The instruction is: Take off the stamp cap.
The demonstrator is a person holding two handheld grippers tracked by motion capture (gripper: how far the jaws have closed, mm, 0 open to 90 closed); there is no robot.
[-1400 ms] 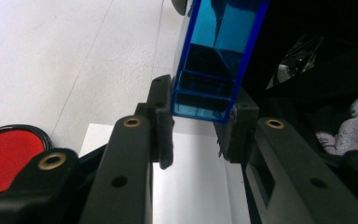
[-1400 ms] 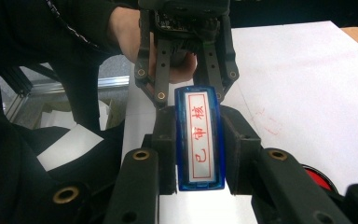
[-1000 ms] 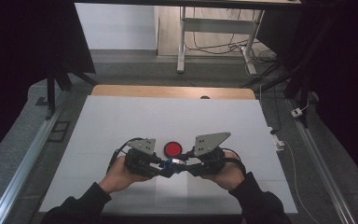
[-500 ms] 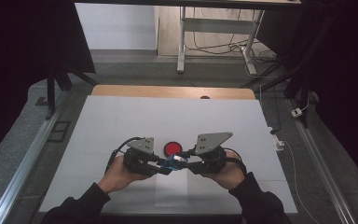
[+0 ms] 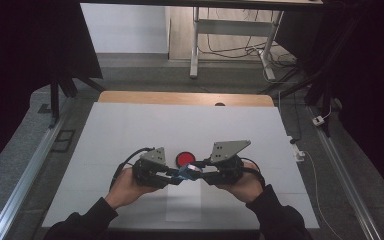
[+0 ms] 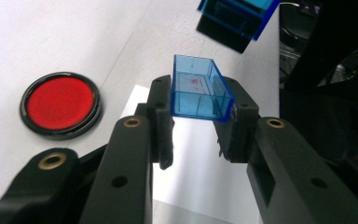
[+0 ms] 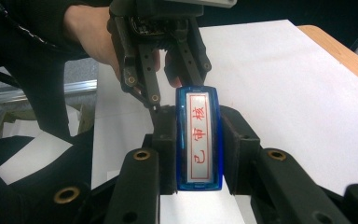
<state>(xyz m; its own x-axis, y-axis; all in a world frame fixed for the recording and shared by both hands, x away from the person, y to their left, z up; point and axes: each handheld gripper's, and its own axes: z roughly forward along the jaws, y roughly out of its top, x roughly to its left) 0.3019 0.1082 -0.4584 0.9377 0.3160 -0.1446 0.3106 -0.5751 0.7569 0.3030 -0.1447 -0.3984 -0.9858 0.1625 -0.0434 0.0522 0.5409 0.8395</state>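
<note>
A clear blue cap (image 6: 198, 91), hollow side up, sits between the pads of my left gripper (image 6: 198, 100), which is shut on it. My right gripper (image 7: 198, 135) is shut on a blue stamp body (image 7: 199, 140) whose white face bears red characters. In the high view the left gripper (image 5: 167, 175) and right gripper (image 5: 205, 175) point at each other low over the table's near middle, with the blue parts (image 5: 187, 171) close together but apart. The stamp body (image 6: 235, 18) hangs just beyond the cap. A round red ink pad (image 5: 184, 159) in a black rim lies just behind them.
The white table top (image 5: 180, 125) has a wooden strip (image 5: 185, 98) along its far edge. Metal rails (image 5: 25, 175) run along the floor on both sides. A desk frame (image 5: 195, 45) and loose cables stand beyond the table.
</note>
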